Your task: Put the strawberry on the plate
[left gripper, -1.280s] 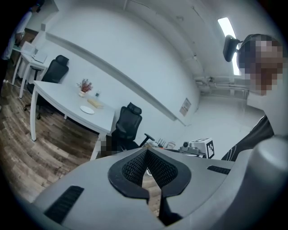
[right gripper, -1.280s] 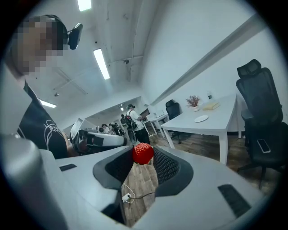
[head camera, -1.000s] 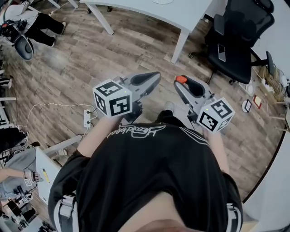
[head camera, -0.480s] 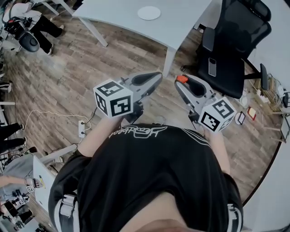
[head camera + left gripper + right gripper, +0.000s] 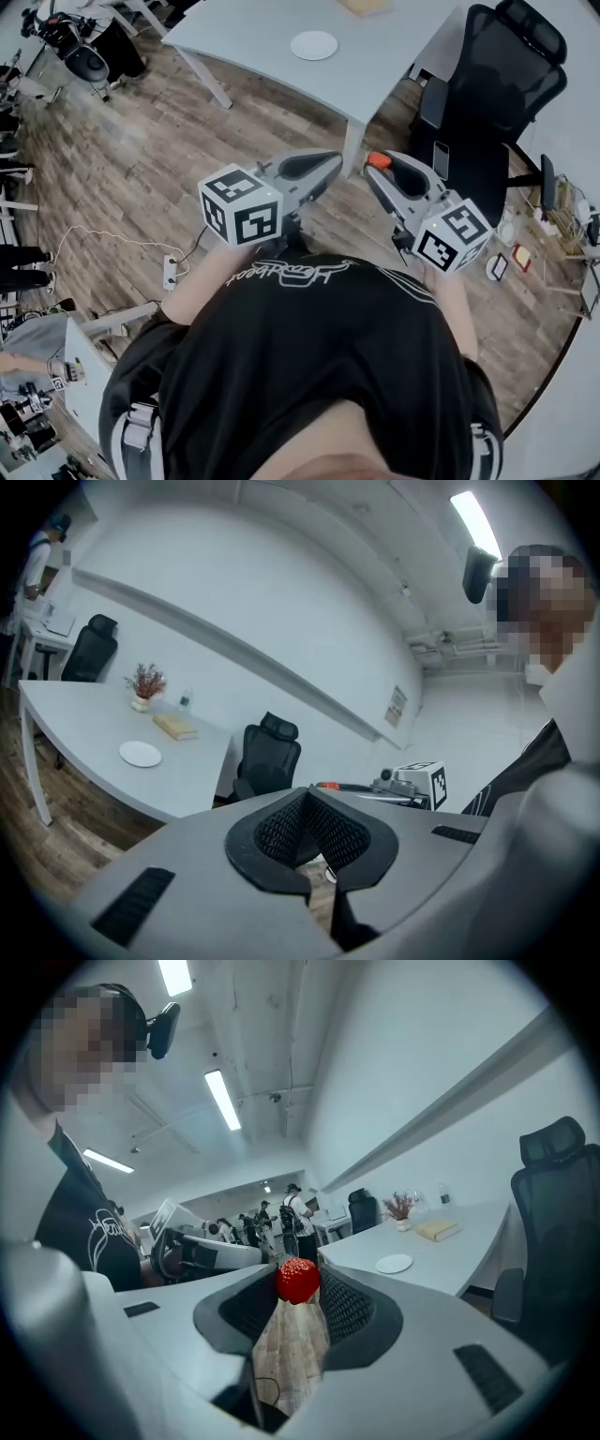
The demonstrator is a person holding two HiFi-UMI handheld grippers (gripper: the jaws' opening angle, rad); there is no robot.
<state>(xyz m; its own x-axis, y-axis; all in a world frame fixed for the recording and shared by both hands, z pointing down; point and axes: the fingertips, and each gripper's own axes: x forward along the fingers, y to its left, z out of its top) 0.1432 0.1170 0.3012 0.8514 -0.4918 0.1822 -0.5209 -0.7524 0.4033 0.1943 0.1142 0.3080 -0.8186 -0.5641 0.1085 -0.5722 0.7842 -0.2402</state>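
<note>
A red strawberry (image 5: 297, 1281) sits pinched between the tips of my right gripper (image 5: 297, 1284), held in the air in front of the person's body. In the head view the strawberry (image 5: 377, 161) shows as a red spot at the tip of my right gripper (image 5: 376, 163). My left gripper (image 5: 334, 165) is beside it at the same height. The pads of my left gripper (image 5: 307, 794) meet with nothing between them. The white plate (image 5: 313, 44) lies on a white table (image 5: 394, 56) ahead, some way beyond both grippers. The plate also appears in the left gripper view (image 5: 141, 754) and the right gripper view (image 5: 394, 1263).
A black office chair (image 5: 483, 103) stands right of the table, close to my right gripper. A book (image 5: 175, 727) and a small potted plant (image 5: 144, 682) sit further back on the table. A power strip (image 5: 171, 270) with cables lies on the wooden floor at the left. People stand at far desks (image 5: 286, 1213).
The table and plate have come further into view and nearer as the person walks towards them. Both grippers keep their places before the body, the strawberry still in the right one.
</note>
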